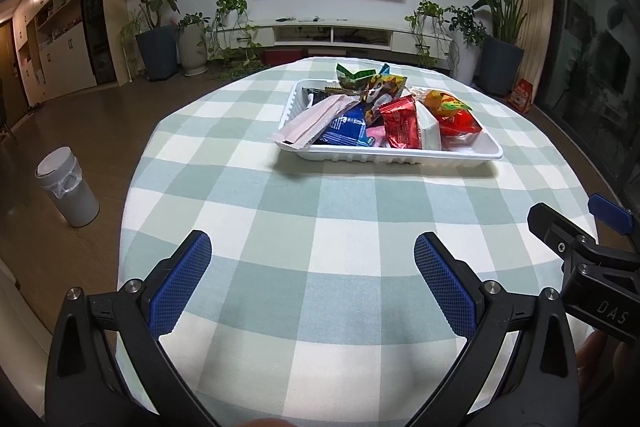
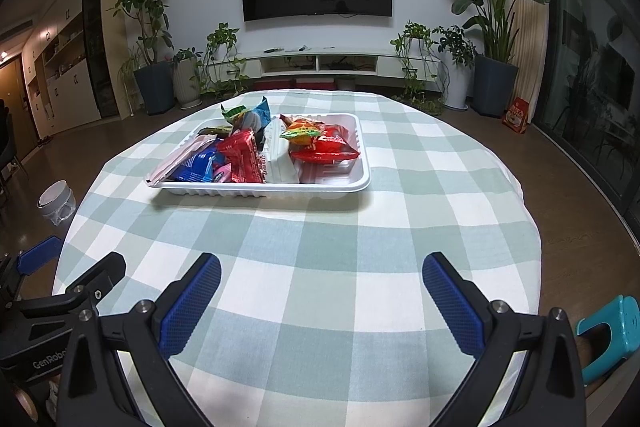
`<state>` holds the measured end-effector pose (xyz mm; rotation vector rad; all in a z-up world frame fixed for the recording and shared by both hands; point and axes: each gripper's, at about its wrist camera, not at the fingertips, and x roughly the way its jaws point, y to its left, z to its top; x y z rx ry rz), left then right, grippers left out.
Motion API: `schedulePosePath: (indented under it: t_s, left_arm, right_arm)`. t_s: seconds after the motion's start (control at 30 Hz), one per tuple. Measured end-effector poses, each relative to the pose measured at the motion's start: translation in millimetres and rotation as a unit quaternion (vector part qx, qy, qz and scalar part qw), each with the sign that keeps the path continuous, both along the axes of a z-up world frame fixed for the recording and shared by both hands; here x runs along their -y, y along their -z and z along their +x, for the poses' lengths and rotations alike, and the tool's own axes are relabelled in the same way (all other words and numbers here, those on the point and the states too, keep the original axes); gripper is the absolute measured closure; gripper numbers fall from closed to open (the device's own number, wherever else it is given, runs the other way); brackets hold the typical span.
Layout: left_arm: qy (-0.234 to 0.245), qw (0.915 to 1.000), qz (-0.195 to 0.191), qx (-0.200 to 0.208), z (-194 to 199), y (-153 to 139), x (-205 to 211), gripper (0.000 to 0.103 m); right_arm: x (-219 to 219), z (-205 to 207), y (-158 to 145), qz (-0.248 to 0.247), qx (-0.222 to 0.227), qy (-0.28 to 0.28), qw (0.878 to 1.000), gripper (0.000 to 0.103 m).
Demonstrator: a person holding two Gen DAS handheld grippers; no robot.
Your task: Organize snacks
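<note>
Snacks [image 1: 384, 111] sit heaped in a white tray [image 1: 400, 157] mid-table, well ahead of the left gripper [image 1: 312, 275], jaws wide and empty; from the right view, the right gripper [image 2: 322, 291], equally spread, should probably reach for the top packet [image 2: 324, 147] alone.

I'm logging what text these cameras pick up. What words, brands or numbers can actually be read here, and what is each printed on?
"DAS": on the black body of the right gripper, seen from the left wrist view.
"GenRobo", cut off by a finger: on the black body of the left gripper, seen from the right wrist view.
Snack packets in the white tray: print too small and blurred to read.
Red bag on the floor: unreadable.
</note>
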<state>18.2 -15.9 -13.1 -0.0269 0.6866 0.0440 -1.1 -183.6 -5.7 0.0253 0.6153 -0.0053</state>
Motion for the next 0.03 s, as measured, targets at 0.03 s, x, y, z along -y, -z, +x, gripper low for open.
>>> schedulePosePath:
  t_s: [0.03]
  left_arm:
    - [0.001,1.0,0.0,-0.001,-0.2,0.4,-0.2,0.0]
  right_arm:
    - [0.5,-1.1,0.6,0.0,0.0,0.0,1.0,0.0]
